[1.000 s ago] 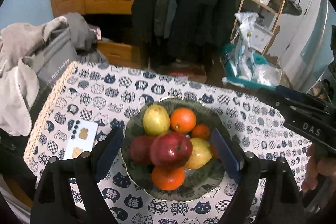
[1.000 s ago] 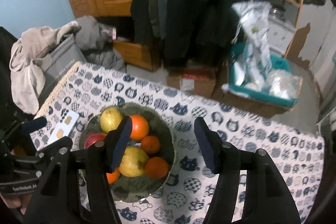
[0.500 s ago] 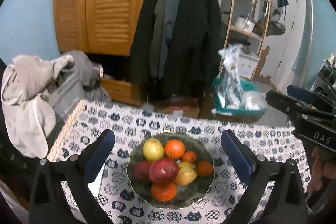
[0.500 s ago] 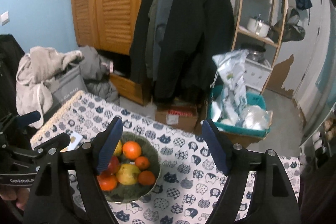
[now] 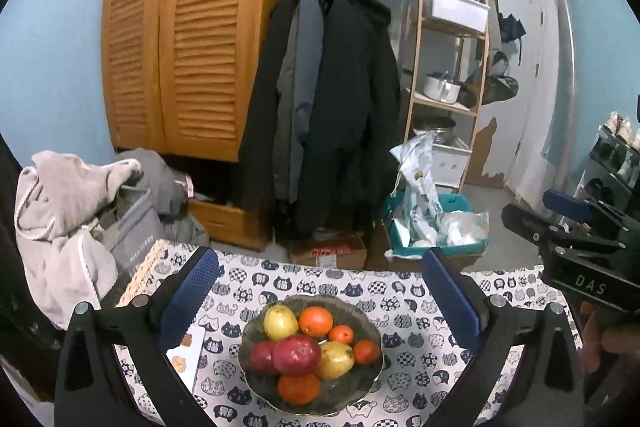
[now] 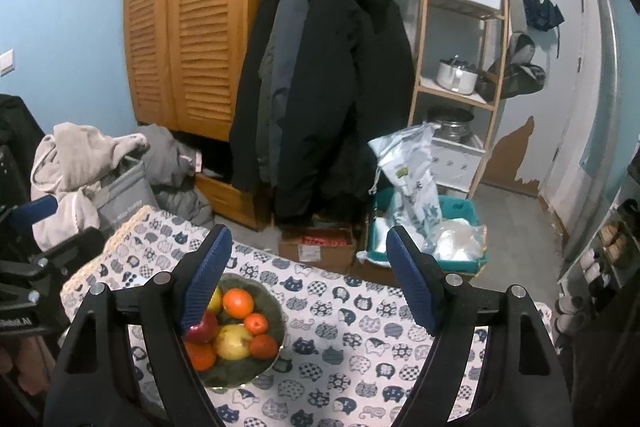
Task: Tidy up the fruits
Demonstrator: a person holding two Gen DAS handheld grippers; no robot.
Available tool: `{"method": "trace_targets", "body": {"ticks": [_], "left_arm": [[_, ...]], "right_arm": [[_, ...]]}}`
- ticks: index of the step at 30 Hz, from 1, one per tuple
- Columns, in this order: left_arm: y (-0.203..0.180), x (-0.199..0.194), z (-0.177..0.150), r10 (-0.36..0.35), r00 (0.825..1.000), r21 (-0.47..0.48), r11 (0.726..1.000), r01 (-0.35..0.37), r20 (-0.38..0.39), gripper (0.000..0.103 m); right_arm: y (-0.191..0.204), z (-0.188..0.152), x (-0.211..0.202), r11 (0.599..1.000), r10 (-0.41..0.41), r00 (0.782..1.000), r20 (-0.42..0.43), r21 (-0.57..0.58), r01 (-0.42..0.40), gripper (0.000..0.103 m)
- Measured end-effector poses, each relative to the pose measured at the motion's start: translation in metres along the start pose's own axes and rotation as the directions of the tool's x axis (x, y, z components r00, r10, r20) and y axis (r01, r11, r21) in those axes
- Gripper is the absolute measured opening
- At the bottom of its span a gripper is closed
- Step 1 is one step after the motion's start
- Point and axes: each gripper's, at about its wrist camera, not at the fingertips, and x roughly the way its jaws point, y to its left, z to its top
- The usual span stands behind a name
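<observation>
From the left wrist view we've got the left hand-held gripper [image 5: 320, 295] spread wide with nothing in it, above the fruit bowl [image 5: 370, 373] sitting on the cat-print surface [image 5: 416, 351]. Right wrist view: our right hand-held gripper [image 6: 308, 279] is also wide apart and empty, bowl [image 6: 276, 311] down-left of it.

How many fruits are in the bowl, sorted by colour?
Counted in the bowl, left wrist view:
Red: 2
Yellow: 2
Orange: 4
Total: 8 that show; any fruit hidden under the pile cannot be counted.
</observation>
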Motion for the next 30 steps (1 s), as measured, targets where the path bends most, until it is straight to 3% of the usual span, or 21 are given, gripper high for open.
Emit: {"method": "trace_targets", "body": {"ticks": [8,30], "left_arm": [[-0.01,-0.012,0.006,-0.009,1.0,0.011,1.0,0.009,0.025,0.103],[-0.022,-0.013,0.007,-0.007,1.0,0.028,1.0,0.007,0.019,0.103]], "right_arm": [[-0.009,-0.004,-0.019,0.998,-0.052,0.998,0.044,-0.017,0.053,0.079],[-0.025,-0.007,-0.023,0.998,-0.066,0.997,0.042,0.01,0.065,0.079]]}}
